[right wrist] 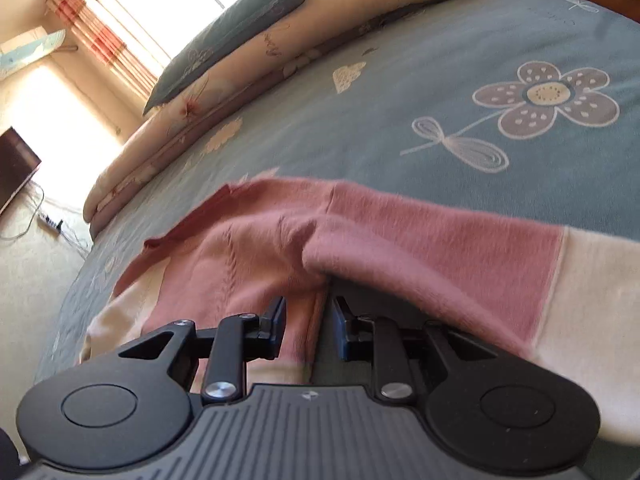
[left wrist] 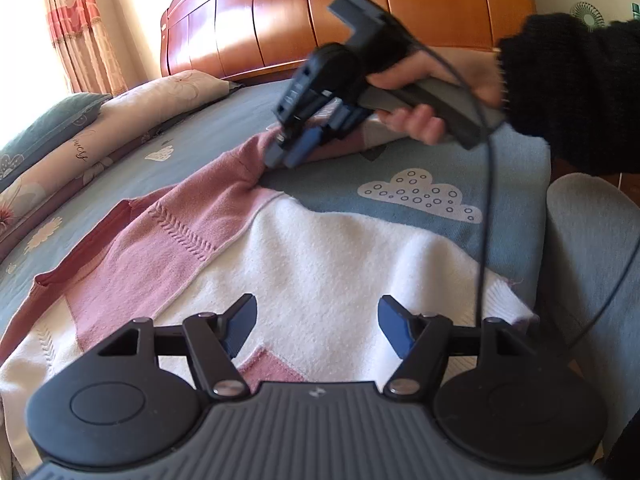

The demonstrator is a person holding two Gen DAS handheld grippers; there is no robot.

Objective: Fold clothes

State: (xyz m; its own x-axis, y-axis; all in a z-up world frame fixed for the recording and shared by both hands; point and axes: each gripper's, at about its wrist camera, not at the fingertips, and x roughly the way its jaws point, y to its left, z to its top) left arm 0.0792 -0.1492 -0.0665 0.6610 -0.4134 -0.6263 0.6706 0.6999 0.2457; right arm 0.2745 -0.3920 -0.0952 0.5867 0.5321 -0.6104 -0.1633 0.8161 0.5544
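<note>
A pink and white knit sweater (left wrist: 320, 248) lies spread on the blue-grey bedspread (left wrist: 200, 160). My left gripper (left wrist: 318, 322) hovers open above its white part, with nothing between the fingers. My right gripper (left wrist: 282, 156), held by a hand (left wrist: 420, 124) in a black sleeve, pinches the pink fabric where the sleeve meets the body. In the right wrist view the right gripper (right wrist: 309, 320) is shut on a fold of the pink sweater (right wrist: 420, 248). The sleeve runs off to the right and turns white.
Pillows (left wrist: 160, 96) lie along the far left of the bed below a wooden headboard (left wrist: 320, 12). A black cable (left wrist: 486, 200) hangs from the right gripper across the bed's right edge. A power strip (right wrist: 50, 222) lies on the floor beyond the bedspread (right wrist: 360, 128).
</note>
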